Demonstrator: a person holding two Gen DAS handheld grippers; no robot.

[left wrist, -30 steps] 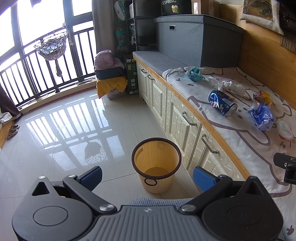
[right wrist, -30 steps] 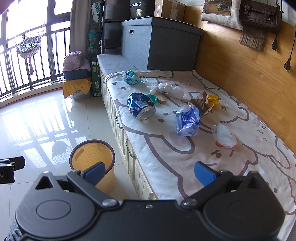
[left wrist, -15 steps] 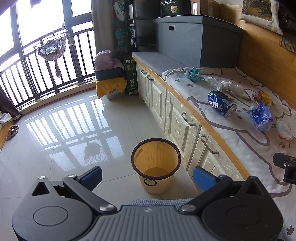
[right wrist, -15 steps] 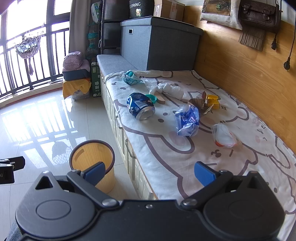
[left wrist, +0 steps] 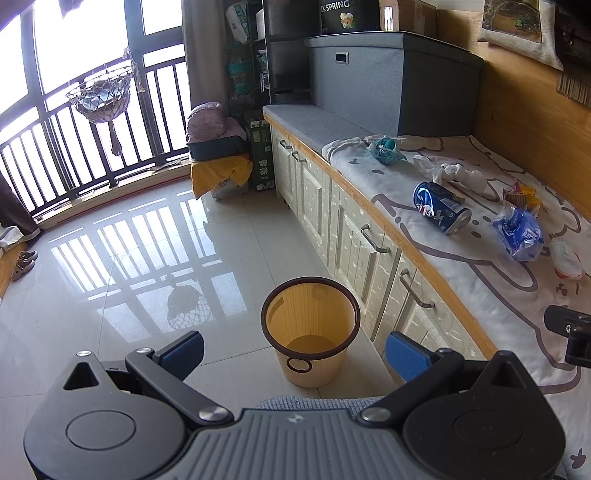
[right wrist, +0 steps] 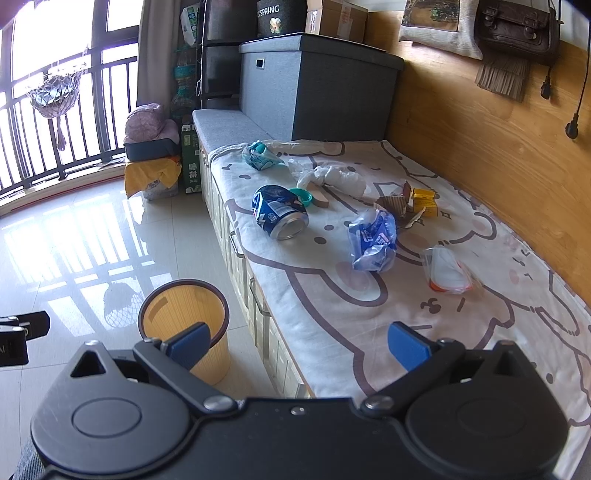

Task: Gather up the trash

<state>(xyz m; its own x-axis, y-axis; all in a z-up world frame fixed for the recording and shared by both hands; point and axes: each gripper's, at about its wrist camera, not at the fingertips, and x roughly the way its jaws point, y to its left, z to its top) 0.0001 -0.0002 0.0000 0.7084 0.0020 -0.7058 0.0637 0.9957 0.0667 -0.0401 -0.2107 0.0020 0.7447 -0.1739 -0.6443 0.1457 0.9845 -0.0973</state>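
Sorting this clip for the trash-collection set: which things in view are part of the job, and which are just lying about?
Part of the job:
- yellow waste bin
- blue can
- blue wrapper
- clear packet
- white crumpled bag
- teal wrapper
- torn cardboard scraps

Just lying about:
- grey storage box
- brown satchel
- hanging basket
- shoes

floor [left wrist: 122, 266]: glossy pale tile, sunlit | railing [left wrist: 66, 144]: black, at window | wall [right wrist: 480, 147]: wood panel | cabinets [left wrist: 354, 236]: cream
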